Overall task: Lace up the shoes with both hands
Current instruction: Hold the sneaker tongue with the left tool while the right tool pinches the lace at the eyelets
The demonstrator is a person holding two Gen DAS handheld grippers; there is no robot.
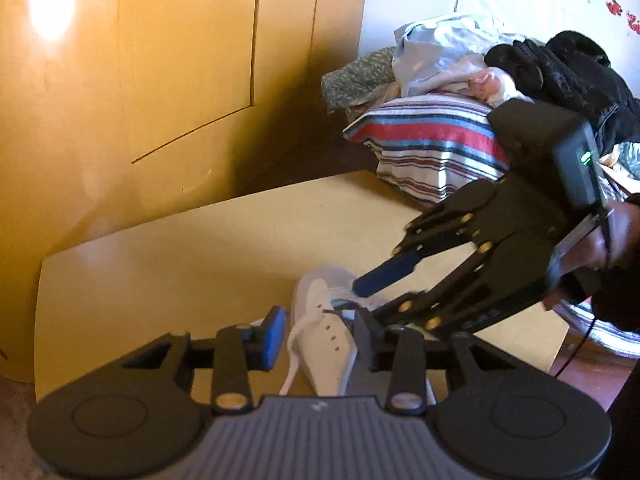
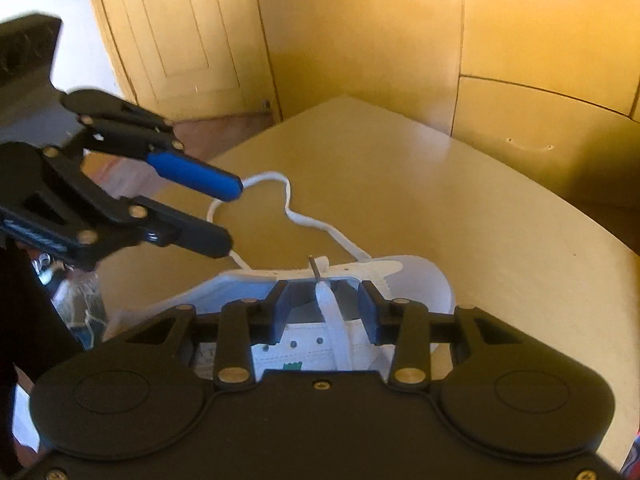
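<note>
A white sneaker (image 1: pixel 332 360) (image 2: pixel 420 276) lies on the yellow tabletop (image 1: pixel 180 264) (image 2: pixel 440 184). Its white lace (image 2: pixel 288 200) snakes away from the shoe across the table in a loop. Another stretch of lace (image 2: pixel 334 320) (image 1: pixel 294 348) comes up over the eyelets, with a dark tip (image 2: pixel 313 266) by the tongue. My right gripper (image 2: pixel 324 312) (image 1: pixel 366 300) hangs over the shoe's opening, open, and that lace runs loose between its blue pads. My left gripper (image 1: pixel 318 332) (image 2: pixel 230 220) is open too, straddling the shoe's side, with the looped lace passing by its fingertips.
A bed with a striped blanket (image 1: pixel 432 140) and a pile of clothes (image 1: pixel 560 64) stands behind the table on the right. Yellow wardrobe panels (image 1: pixel 160 80) and a door (image 2: pixel 180 32) close off the back. A hand (image 1: pixel 616 236) holds the right gripper.
</note>
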